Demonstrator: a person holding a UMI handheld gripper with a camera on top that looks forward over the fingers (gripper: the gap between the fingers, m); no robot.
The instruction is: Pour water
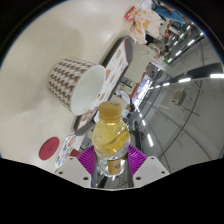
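My gripper (110,160) clamped on bottle (110,138), neck aimed far toward the tilted patterned cup (75,83) on white table (40,45).

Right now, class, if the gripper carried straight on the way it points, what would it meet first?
The gripper holds a bottle of yellowish liquid in its jaws. Straight ahead, the bottle's top would probably reach the houndstooth-patterned paper cup first, though depth is unclear.

The white table (40,50) bears 1 patterned paper cup (76,82) and 1 red disc (50,149).
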